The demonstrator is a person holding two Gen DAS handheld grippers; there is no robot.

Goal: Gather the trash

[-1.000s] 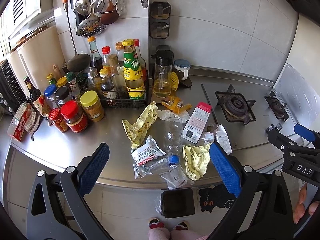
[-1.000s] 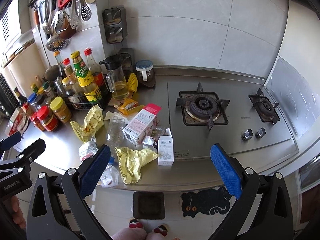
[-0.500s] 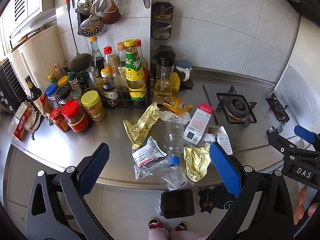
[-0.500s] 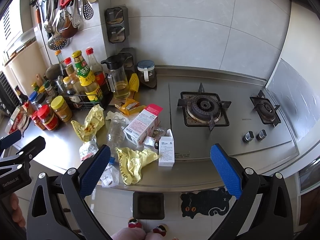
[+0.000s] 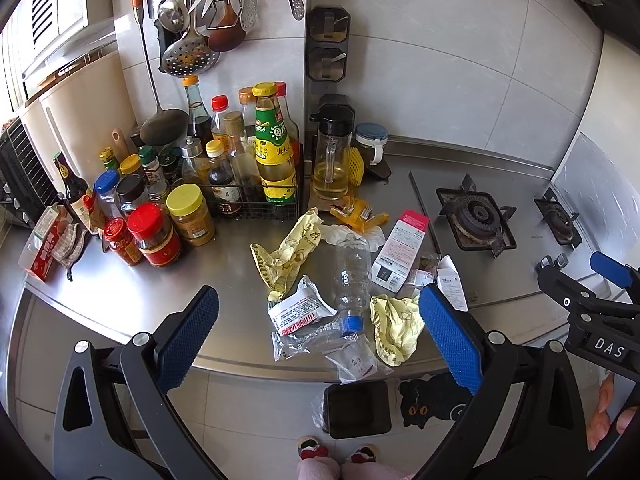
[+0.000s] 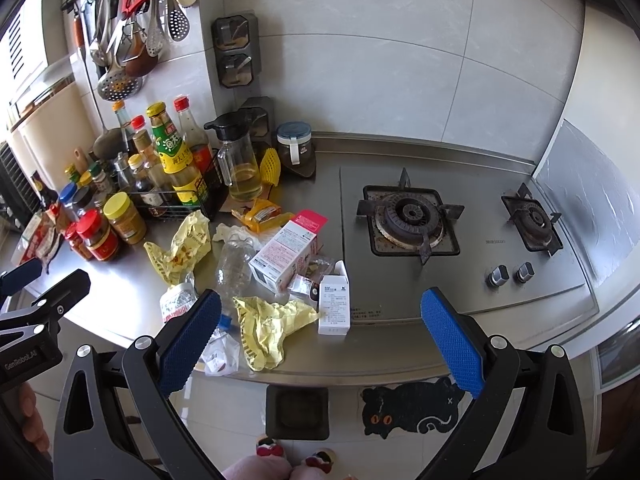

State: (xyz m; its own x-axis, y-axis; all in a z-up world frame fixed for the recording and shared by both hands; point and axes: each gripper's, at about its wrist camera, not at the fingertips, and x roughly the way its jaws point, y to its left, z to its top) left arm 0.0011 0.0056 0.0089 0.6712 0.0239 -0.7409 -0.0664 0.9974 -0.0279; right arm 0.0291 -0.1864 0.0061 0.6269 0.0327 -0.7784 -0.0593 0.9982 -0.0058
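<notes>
The steel counter (image 5: 120,288) fills mid-frame, trash heaped at its centre. Both the left gripper (image 5: 316,336) and right gripper (image 6: 320,334) hang spread and empty. The clear bottle (image 5: 352,272) lies flat; the right pad (image 5: 448,332) hides part of the crumpled yellow wrapper (image 5: 394,326).

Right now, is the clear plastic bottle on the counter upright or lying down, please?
Lying down: the plastic bottle rests on its side, blue cap toward the counter edge.

**Kitchen fixtures and stores**

On the steel worktop (image 5: 224,280), sauce bottles (image 5: 276,148) crowd a wire rack (image 5: 256,204) at ten o'clock, with jars (image 5: 160,236) just beside it. An oil jug (image 5: 331,160) stands at twelve. Utensils (image 5: 192,20) hang above on the tiled wall. The hob (image 6: 412,220) lies at two o'clock, its knobs (image 6: 510,274) nearer. A cat mat (image 6: 412,410) lies on the floor at six.
</notes>
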